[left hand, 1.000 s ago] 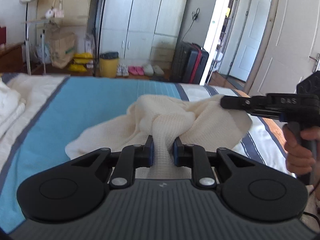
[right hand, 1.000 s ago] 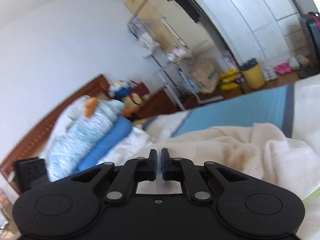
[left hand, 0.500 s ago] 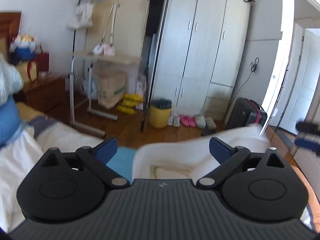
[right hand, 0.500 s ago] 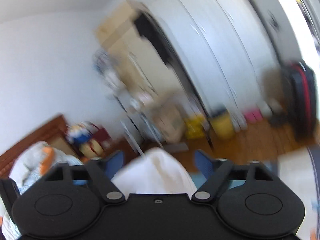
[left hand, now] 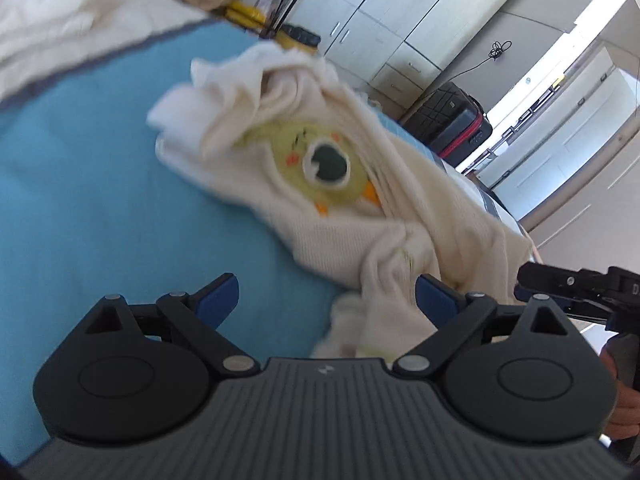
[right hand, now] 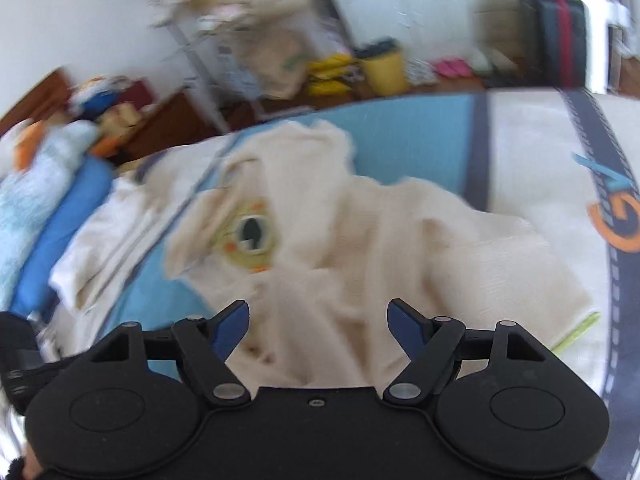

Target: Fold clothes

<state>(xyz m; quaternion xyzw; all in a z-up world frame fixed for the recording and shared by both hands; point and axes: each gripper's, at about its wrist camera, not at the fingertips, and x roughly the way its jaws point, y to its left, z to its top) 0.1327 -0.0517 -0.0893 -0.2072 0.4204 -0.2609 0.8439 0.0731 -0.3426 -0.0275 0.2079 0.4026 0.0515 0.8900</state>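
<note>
1. Left wrist view: the left tongs [left hand: 327,300] stand released, jaws spread wide, with nothing pressed between the blue pads [left hand: 218,300].
2. Both sets of jaws have just been opening. A fold of cloth lies by the right-hand pad of the left tongs and is not gripped.
3. A cream sweater [left hand: 360,184] lies crumpled on the blue bedspread [left hand: 80,184] of the bed, ahead of the left tongs.
4. A round yellow-green patch [left hand: 320,164] with a dark centre faces up on the sweater, partly covered by a fold.
5. The right tongs [left hand: 520,280] enter at the right edge of this view, just beside the sweater's near corner. A hand [left hand: 624,400] shows below them.
6. Right wrist view: the right tongs [right hand: 318,320] are likewise released, jaws wide apart. The sweater [right hand: 380,240] lies below and between them, ungripped.
7. The patch [right hand: 250,236] sits on the left part of the sweater in this view.
8. A folded white garment [right hand: 104,248] lies to the left of the sweater on the bed, near blue bedding [right hand: 60,224].
9. A yellow bin [right hand: 382,66] and a dark suitcase [right hand: 560,36] stand on the floor beyond the bed. This view is blurred.
</note>
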